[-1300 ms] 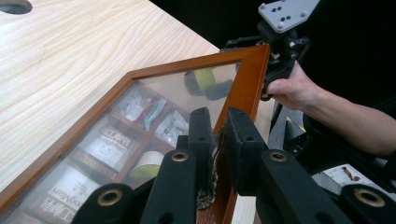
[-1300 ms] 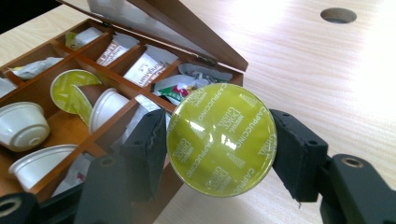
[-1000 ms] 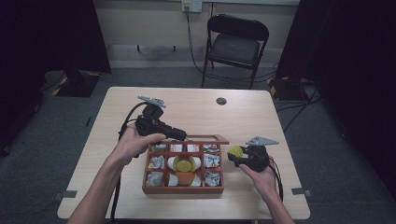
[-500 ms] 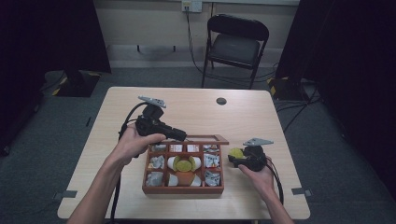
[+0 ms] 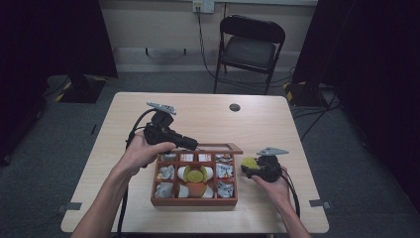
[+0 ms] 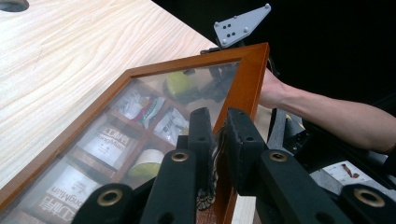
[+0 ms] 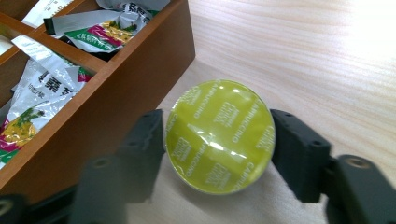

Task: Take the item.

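Wooden box [image 5: 194, 201] with compartments, near the front edge of pale table [image 5: 208, 114]; sachets, packets and pods in the cells. Hinged lid [image 6: 250, 70], glass pane in orange-brown frame, raised and tilted over the back of the box. Left gripper [image 6: 215, 135] clamped on the lid's frame edge, jaws narrow, frame pinched between the pads; same gripper [image 5: 192, 144] in the high view, at the box's back left corner.

Yellow-green coffee pod [image 7: 219, 136], foil top printed "cappuccino", on the table just beside the box's right wall. Right gripper [image 7: 218, 140] low over the table, jaws one on each side of the pod, having just been opening; left pad at the rim, right pad likewise close, contact not certain. Same gripper [image 5: 250, 166] beside the box's right side.

Small dark round disc [image 5: 235, 107] far back on the table. Black folding chair [image 5: 250, 49] beyond it.
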### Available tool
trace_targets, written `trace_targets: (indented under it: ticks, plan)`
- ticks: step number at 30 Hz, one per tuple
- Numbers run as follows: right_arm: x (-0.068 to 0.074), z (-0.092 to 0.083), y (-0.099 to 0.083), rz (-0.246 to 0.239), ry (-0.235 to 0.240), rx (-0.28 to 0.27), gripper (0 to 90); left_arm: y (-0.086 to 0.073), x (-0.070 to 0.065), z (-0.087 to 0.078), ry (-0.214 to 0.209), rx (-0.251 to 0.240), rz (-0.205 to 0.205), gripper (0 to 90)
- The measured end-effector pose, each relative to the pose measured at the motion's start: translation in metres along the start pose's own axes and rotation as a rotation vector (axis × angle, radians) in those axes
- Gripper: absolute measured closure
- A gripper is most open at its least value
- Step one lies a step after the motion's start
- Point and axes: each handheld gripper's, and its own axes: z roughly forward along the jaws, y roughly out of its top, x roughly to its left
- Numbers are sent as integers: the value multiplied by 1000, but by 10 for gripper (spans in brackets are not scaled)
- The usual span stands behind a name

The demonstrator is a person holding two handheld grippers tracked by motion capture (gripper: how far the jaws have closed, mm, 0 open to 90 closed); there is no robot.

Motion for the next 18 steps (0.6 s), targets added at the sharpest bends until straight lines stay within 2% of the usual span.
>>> trace_targets:
  ticks: [6, 18]
  plan:
    - [-2, -1, 0, 20, -3, -11, 249, 0, 0, 0, 0, 0, 0, 810]
    - [-4, -9, 4, 39, -4, -47, 207, 0, 0, 0, 3, 2, 0, 809]
